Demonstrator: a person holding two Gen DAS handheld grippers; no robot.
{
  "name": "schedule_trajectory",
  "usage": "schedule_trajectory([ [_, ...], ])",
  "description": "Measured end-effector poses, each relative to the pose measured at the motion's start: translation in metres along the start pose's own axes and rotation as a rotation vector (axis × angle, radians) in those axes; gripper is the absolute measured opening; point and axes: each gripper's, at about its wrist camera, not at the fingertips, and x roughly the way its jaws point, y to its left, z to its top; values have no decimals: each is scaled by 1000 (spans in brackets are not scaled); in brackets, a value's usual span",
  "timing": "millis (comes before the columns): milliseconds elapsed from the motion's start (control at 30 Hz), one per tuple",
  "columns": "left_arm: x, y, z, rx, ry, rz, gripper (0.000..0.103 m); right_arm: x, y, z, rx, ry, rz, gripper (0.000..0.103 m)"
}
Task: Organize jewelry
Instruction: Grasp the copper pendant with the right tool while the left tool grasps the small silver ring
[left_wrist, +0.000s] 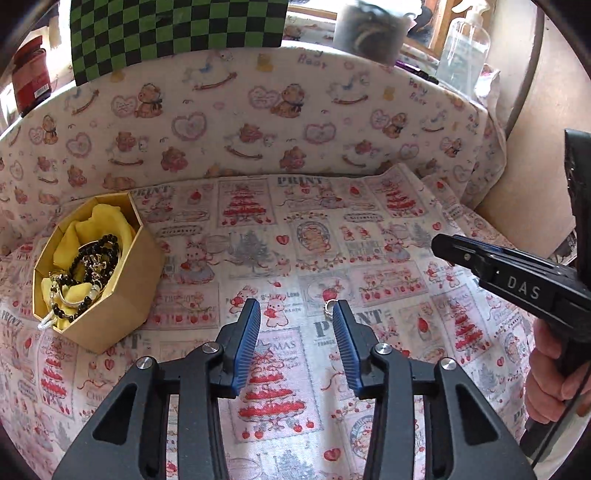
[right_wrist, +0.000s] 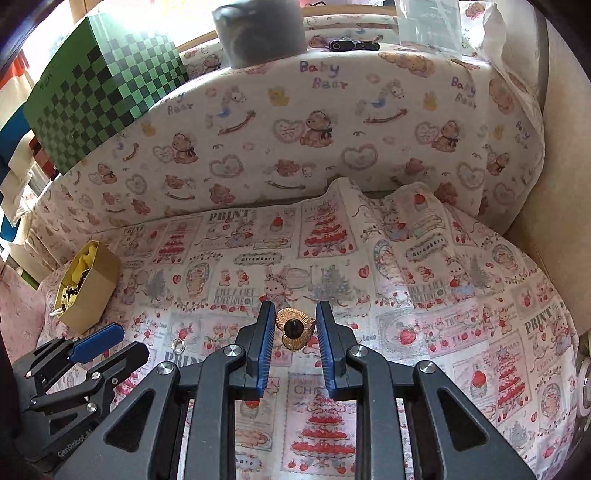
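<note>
While the box (left_wrist: 96, 273) already holds beads off to the left, the right tongs (right_wrist: 295, 325) stand apart around a gold brooch (right_wrist: 295, 326) on the cloth, seemingly about to close. Left tongs (left_wrist: 295, 314) gape, a ring (left_wrist: 330, 305) at their right tip.

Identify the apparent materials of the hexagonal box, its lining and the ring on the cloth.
Tan hexagonal box: matte cardboard, judging by flat folded panels. Yellow crumpled lining: soft cloth or tissue, unclear which. Small silvery ring: probably polished metal, since it glints.
</note>
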Motion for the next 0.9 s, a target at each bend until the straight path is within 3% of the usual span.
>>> schedule_trajectory([
  [133,12,-6,8,-33,66,-40,33,2,-1,0,1,5,-9,24],
  [233,16,-18,10,-10,77,-2,23,3,1,0,-4,0,-23,24],
  [500,29,-29,19,-1,126,74,23,0,-2,0,-1,-11,-24,25],
  [633,39,-26,18,-14,157,71,11,2,-3,1,1,-3,-22,25],
  [800,42,-27,18,-32,148,64,11,2,-4,1,1,-5,-19,25],
  [833,42,-27,19,-37,147,62,3,1,-4,1,1,-6,-19,25],
  [900,39,-23,17,-38,146,62,0,2,-3,1,1,-5,-21,25],
])
